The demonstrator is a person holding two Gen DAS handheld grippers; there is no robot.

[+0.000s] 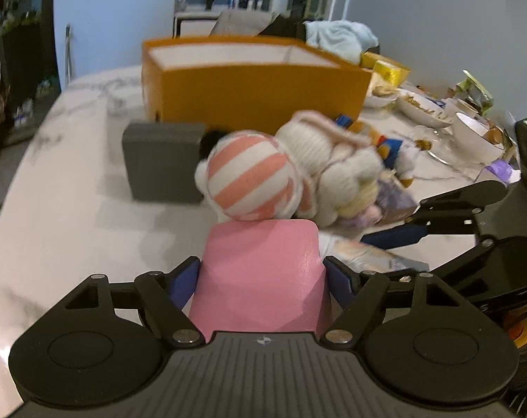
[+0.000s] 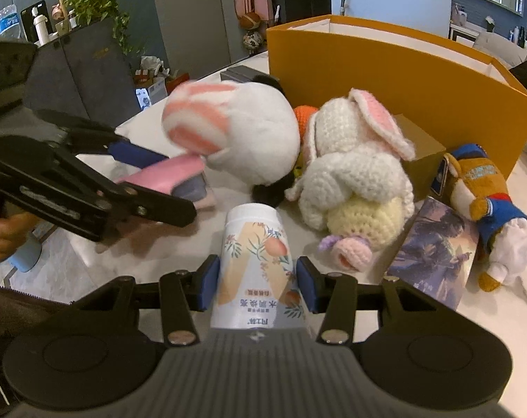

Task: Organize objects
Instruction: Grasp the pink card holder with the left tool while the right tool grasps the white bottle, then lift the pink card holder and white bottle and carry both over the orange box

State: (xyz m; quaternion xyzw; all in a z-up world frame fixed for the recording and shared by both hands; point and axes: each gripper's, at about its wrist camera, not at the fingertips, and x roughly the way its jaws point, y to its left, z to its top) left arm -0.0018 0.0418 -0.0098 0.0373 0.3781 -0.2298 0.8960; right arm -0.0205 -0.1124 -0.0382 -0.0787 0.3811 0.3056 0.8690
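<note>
- Left gripper [image 1: 263,278]: blue pads [image 1: 183,287] are pressing on both sides of a pink block [image 1: 263,271]; clamped on it, block sticking out forward from between the fingers.
- In the right wrist view the same left gripper [image 2: 152,170] is coming in from the left with the pink block [image 2: 166,174] in its jaws, just beside a striped plush.
- Right gripper [image 2: 258,278]: pads are sitting against the two sides of a white can [image 2: 256,261] printed with peaches; clamped on it, can pointing away from the camera.
- Striped pink-and-white plush [image 1: 251,176] is lying on the marble table [image 1: 71,209], directly beyond the pink block.
- Crocheted white rabbit [image 2: 354,167] with pink ears is lying just right of the striped plush, touching it.
- Orange box [image 1: 256,94], open at the top, is standing behind the toys; a grey box [image 1: 162,162] is sitting to its front left.
- Brown plush in blue clothes [image 2: 486,209] is lying at the far right, next to a dark picture card [image 2: 434,254].
- A person's hand [image 2: 2,240] is showing at the left edge, gripping the left tool's handle.
</note>
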